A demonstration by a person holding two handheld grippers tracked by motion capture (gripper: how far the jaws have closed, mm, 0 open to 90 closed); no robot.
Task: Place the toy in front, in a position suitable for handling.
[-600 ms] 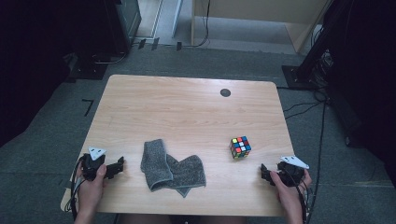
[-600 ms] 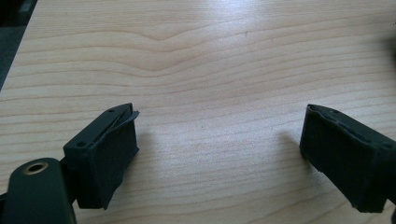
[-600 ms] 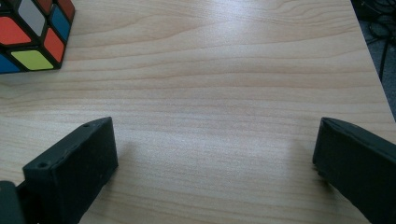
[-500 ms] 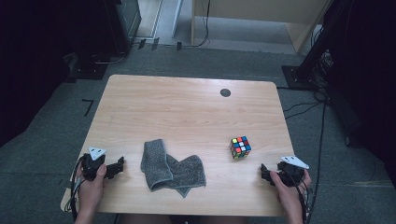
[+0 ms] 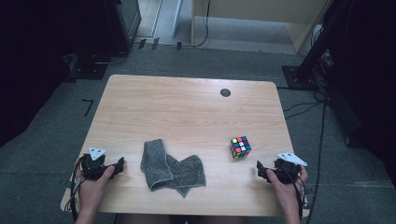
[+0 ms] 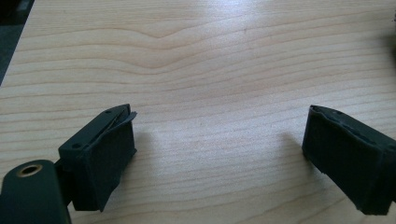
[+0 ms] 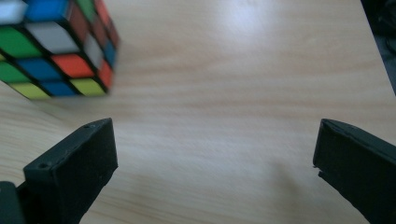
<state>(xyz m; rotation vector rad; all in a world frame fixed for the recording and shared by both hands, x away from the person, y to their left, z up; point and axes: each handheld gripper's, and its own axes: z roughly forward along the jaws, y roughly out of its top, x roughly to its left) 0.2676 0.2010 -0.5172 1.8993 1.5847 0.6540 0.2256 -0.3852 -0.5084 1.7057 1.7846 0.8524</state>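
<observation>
A grey towel (image 5: 172, 165) lies rumpled and partly folded near the front middle of the wooden table (image 5: 187, 112). A scrambled colour cube (image 5: 240, 147) stands to its right, and the same cube (image 7: 51, 46) sits at the upper left of the right gripper view, beyond the jaws. My left gripper (image 5: 120, 164) rests at the front left, a short way left of the towel, open with bare wood between its jaws (image 6: 219, 154). My right gripper (image 5: 259, 170) rests at the front right, just short of the cube, open and empty (image 7: 215, 163).
A small dark round hole (image 5: 225, 92) sits near the table's far edge. Cables run over the grey floor (image 5: 308, 107) to the right, and dark equipment stands at both sides. A wooden cabinet (image 5: 261, 14) is at the back.
</observation>
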